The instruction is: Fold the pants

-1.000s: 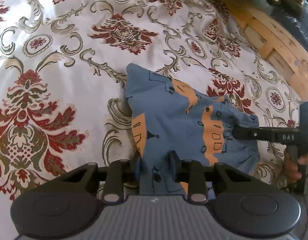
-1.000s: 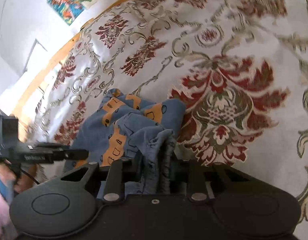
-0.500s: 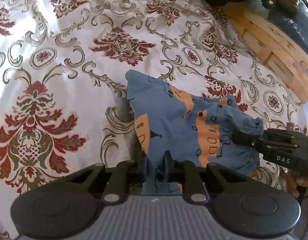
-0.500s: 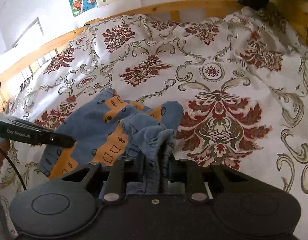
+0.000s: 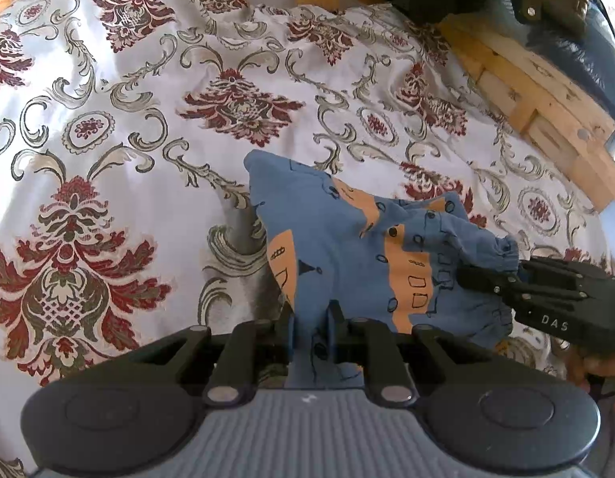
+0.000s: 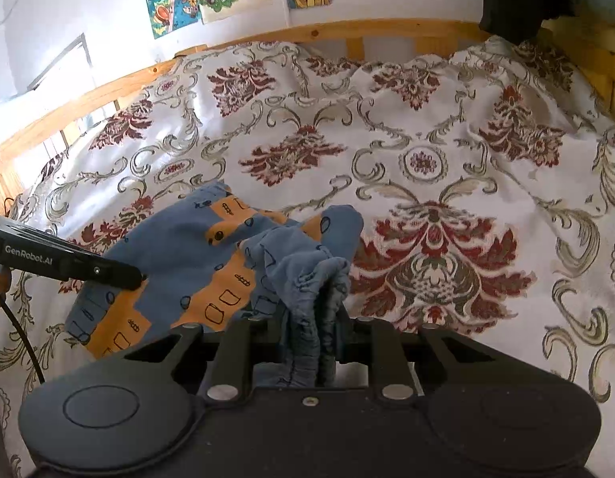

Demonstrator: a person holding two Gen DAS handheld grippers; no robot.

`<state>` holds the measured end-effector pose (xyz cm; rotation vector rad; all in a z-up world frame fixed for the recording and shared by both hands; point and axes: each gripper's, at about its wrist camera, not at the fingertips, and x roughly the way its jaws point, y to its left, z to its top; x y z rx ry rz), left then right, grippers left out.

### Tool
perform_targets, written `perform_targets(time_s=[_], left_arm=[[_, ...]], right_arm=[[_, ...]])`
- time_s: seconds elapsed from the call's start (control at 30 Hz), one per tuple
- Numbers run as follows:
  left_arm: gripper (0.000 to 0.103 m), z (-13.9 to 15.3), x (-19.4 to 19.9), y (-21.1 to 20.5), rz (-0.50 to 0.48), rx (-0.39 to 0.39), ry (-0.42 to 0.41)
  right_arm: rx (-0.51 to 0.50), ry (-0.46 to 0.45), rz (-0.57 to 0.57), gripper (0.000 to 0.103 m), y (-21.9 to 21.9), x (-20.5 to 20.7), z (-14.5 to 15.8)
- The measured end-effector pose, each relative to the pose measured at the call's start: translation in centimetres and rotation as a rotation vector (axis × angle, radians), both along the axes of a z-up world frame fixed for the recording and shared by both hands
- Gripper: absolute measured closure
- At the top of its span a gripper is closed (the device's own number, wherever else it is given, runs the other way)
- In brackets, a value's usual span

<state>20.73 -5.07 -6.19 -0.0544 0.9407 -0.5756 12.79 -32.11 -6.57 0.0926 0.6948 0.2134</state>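
Holding the pants (image 5: 359,255) up off the bedspread (image 5: 108,151), one gripper at each end. Left gripper (image 5: 310,318) pinching a flat blue edge, jaws nearly closed with only the cloth between them. Right gripper (image 6: 325,310) clamping a thick bunch of gathered fabric, probably the elastic waist, jaws closed on the wad. Hanging between the two, sagging and creased, with the far corner of the pants apparently trailing onto the bedspread near the middle of the bed.

Judging the step: lifting and spreading, getting ready to lay the garment flat before any fold. No clean fold line showing yet; cloth looking rumpled and partly doubled over near the right gripper.

Calling next, most likely, for drawing the two grippers apart to take out the slack, then lowering together so the pants land smooth. Watching for the bunched waist slipping or staying twisted, which would leave a lump under the fold. Keeping both grips firm until the cloth is resting.
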Motion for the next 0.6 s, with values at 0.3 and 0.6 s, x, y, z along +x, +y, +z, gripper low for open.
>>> perform_targets(time_s=[0.3, 0.6], left_arm=[[0.087, 3.0, 2.2, -0.7, -0.001, -0.04, -0.136], [0.087, 0.5, 8.7, 0.4, 0.059, -0.114, -0.034]], right_arm=[[-0.006, -0.135, 0.009, 0.082, -0.8, 3.7, 2.7], [0.042, -0.06, 0.048, 0.082, -1.9, 10.1, 1.5]])
